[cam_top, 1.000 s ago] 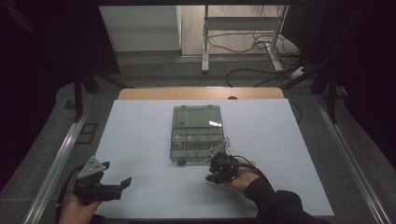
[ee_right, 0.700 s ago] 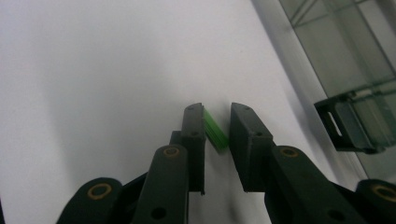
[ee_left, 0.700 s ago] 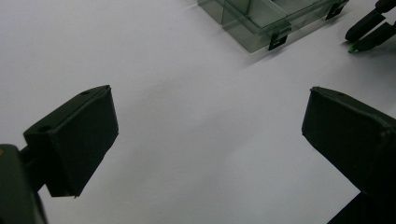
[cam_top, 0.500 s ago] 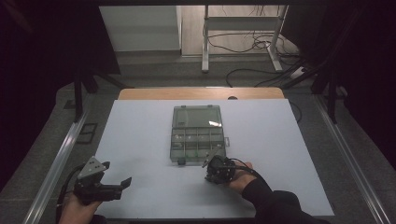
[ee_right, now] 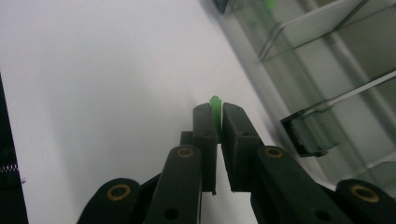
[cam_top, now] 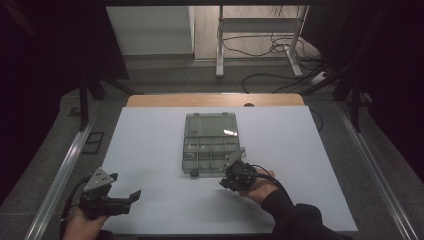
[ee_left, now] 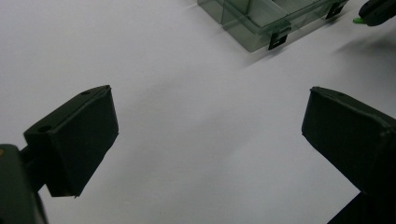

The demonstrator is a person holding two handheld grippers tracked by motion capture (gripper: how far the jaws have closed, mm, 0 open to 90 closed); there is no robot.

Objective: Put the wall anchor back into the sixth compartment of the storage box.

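Note:
A clear plastic compartment box [cam_top: 187, 150] lies open in the middle of the white table, its lid folded back. Close to the box's front right corner, my right gripper [cam_top: 224, 183] is shut on a small green piece [ee_right: 215, 105], which pokes out between the fingertips just above the table. The box's latch [ee_right: 306, 133] is just to the right of the jaws in the right gripper view. My left gripper [cam_top: 127, 197] rests near the table's front left, open with nothing between its jaws, well away from the box [ee_left: 252, 21].
The white table top [cam_top: 150, 140] has free room on both sides of the box. Metal rails [cam_top: 60, 175] run along its left and right edges. Cables lie on the floor [cam_top: 260, 50] beyond the far edge.
The right hand has barely shifted by the box's front right corner. The left hand has stayed in place.

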